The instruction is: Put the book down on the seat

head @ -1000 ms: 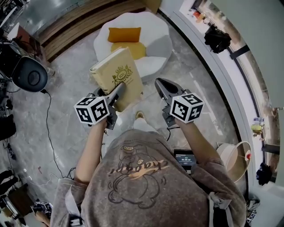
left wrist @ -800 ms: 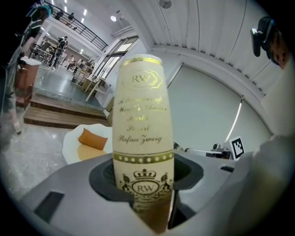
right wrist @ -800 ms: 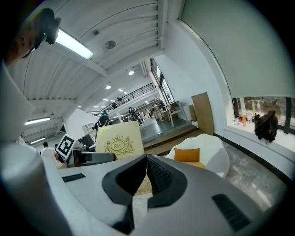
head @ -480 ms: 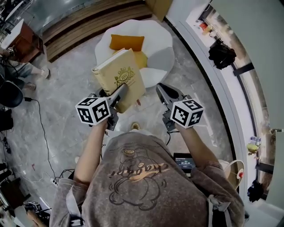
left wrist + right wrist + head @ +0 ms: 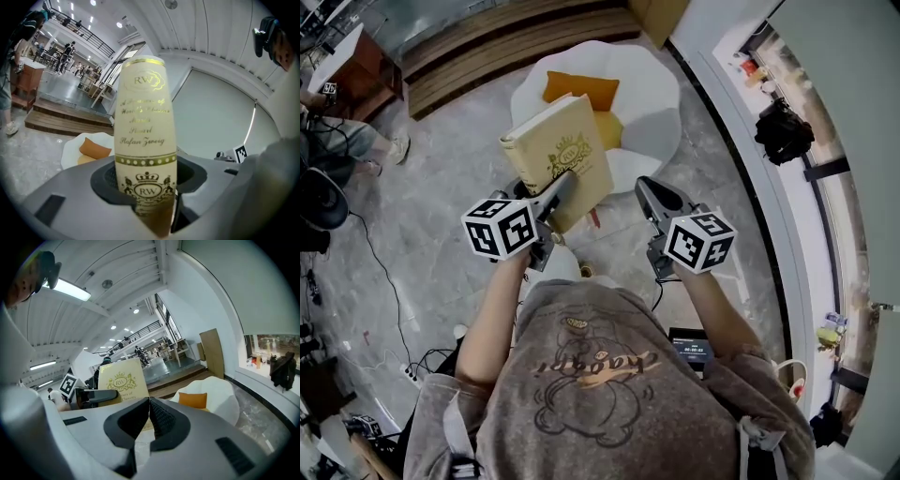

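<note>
The cream hardback book (image 5: 561,157) has a smooth cover with shiny gold print. The grey marble-look floor (image 5: 441,187) is glossy. The orange cushion (image 5: 581,90) looks like matt cloth.

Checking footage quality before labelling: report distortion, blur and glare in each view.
Head view: evenly lit, the wall bends at right, the book is sharp. Left gripper view: dark corners; the book's spine goes soft and shadowed at its lowest end. Right gripper view: strong bending, black corners, the ceiling lamp blown out white.
</note>
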Tool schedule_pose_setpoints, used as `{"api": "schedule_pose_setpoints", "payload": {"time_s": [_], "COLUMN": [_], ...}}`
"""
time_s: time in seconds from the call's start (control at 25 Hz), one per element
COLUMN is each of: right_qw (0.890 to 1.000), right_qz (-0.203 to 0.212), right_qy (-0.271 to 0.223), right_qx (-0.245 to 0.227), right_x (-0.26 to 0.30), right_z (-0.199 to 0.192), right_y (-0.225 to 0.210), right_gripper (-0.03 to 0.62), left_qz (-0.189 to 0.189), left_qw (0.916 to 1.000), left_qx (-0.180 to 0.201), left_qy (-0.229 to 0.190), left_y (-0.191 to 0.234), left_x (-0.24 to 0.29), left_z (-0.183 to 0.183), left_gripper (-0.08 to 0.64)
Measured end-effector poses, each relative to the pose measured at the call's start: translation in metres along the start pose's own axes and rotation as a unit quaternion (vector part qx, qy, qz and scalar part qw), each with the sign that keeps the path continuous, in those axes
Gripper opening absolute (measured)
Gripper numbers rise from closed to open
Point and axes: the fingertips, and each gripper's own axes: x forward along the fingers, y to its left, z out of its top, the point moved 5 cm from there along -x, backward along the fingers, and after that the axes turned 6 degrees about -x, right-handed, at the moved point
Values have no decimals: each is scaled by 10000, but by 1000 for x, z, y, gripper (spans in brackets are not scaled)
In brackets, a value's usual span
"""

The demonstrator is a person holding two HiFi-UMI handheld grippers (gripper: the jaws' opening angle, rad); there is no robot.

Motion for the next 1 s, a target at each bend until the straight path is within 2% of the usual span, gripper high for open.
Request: {"api": "schedule_pose_setpoints", "payload": {"time_s": [0.36, 0.68, 1.0], "right_qw": [9999, 9994, 9995], "right_qz": [-165, -338, -318], "right_qy": [-5, 38, 16], "right_qx": [26, 12, -15], "right_x": [29, 75, 141], "right_z": [17, 39, 84], "right_y": [-27, -49, -80], "right_gripper": [18, 18, 18], "left_qz": [-178, -364, -492], "left_qw": [9998, 9992, 9981], "left_qx": [-16, 20, -25], "left_qy": [56, 191, 379], "left_y": [17, 50, 91], "left_x": [41, 74, 123], "left_z": [28, 66, 116], "left_gripper": [224, 224, 224]}}
